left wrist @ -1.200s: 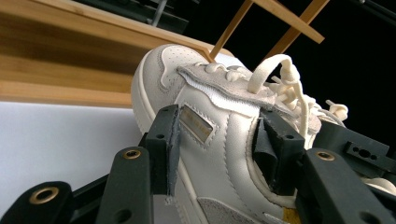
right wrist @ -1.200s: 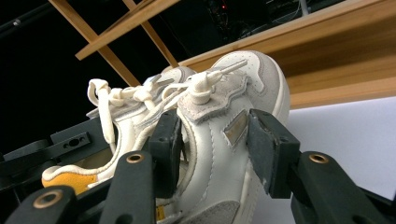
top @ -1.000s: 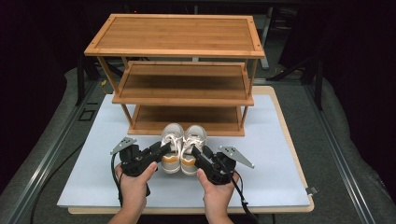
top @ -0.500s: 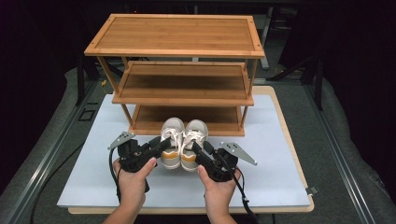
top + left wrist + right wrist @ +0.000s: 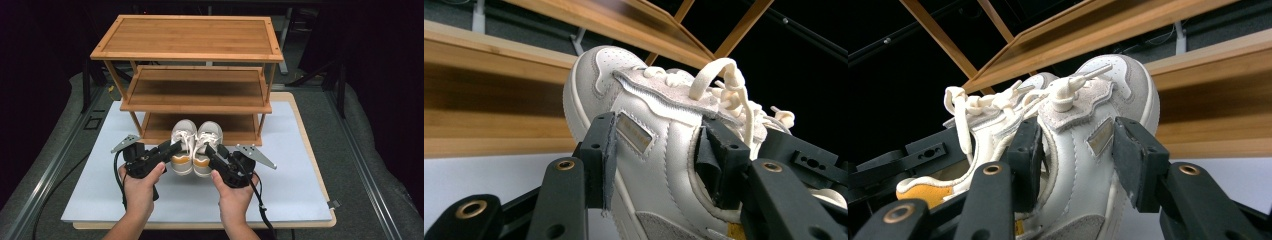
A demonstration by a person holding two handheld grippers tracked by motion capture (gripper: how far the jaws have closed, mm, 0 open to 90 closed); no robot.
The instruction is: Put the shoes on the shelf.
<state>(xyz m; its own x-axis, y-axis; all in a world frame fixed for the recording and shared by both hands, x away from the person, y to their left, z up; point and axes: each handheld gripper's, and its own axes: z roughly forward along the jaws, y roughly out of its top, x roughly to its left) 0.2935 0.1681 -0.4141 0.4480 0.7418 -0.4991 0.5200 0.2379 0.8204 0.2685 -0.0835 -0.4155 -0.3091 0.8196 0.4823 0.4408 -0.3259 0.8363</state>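
Observation:
A pair of white sneakers with yellow heels hangs side by side in front of the wooden shelf rack (image 5: 195,95), toes toward its lowest shelf. My left gripper (image 5: 172,149) is shut on the left shoe (image 5: 182,145), its jaws pressing the shoe's side and lace area (image 5: 659,145). My right gripper (image 5: 211,152) is shut on the right shoe (image 5: 206,145), jaws squeezing its sides (image 5: 1083,145). In the right gripper view the left shoe (image 5: 973,130) and the other gripper lie beyond on the left. Both shoes are lifted above the mat.
The three-tier bamboo rack stands at the back of a pale blue mat (image 5: 290,185) on a wooden board. Its bottom shelf (image 5: 200,127) lies just ahead of the shoe toes. Dark floor and metal rails (image 5: 55,165) flank the board.
Both grippers have carried the shoes forward and slightly upward, so the toes now reach the front of the bottom shelf.

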